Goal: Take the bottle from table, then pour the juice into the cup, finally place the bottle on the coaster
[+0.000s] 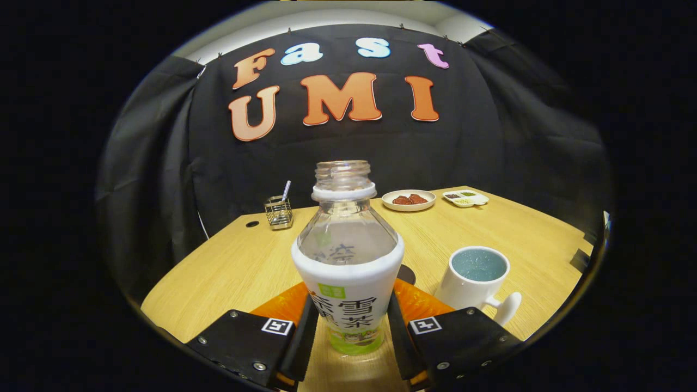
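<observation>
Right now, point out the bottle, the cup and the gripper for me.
bottle (347,305): gripper view, on its label, between the fingers, which press its sides.
cup (468,294): gripper view, on its white outer wall.
gripper (347,326): gripper view, midway between the fingertips.

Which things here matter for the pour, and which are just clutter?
For the job: bottle, uncapped, between the gripper fingers, both pressing it; cup beside it; coaster just behind the bottle.

Lying about: utensil holder, plate of food, divided dish at the table's far side.

The camera rides the tongs (348,332), looking forward, close over the table (228,272).
</observation>
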Tool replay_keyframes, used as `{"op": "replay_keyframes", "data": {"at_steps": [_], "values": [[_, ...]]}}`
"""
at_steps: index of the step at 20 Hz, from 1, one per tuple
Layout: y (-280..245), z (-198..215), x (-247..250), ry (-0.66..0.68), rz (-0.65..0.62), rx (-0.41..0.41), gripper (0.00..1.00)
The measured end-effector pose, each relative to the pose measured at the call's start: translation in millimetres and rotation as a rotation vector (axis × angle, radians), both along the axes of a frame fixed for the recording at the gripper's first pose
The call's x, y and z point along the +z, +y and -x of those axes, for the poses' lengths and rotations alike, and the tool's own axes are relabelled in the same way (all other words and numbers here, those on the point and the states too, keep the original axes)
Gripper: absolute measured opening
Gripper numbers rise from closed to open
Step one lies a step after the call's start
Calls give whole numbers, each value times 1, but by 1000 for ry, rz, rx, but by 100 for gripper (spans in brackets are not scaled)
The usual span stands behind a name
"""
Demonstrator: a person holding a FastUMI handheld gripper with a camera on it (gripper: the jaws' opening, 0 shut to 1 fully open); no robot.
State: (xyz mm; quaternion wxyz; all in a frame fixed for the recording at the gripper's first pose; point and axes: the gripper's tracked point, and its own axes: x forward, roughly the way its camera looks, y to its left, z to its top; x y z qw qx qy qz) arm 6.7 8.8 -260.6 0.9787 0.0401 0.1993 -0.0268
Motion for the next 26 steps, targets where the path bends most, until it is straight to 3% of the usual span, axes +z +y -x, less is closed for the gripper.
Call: {"op": "replay_keyframes", "data": {"at_steps": [12,19,24,26], "values": [[14,-17,30,-58,-505,-96,63],[12,-23,25,-11,-730,-147,61],[-2,-24,23,-14,-783,-203,61],[-2,-25,25,-7,-882,-230,61]]}}
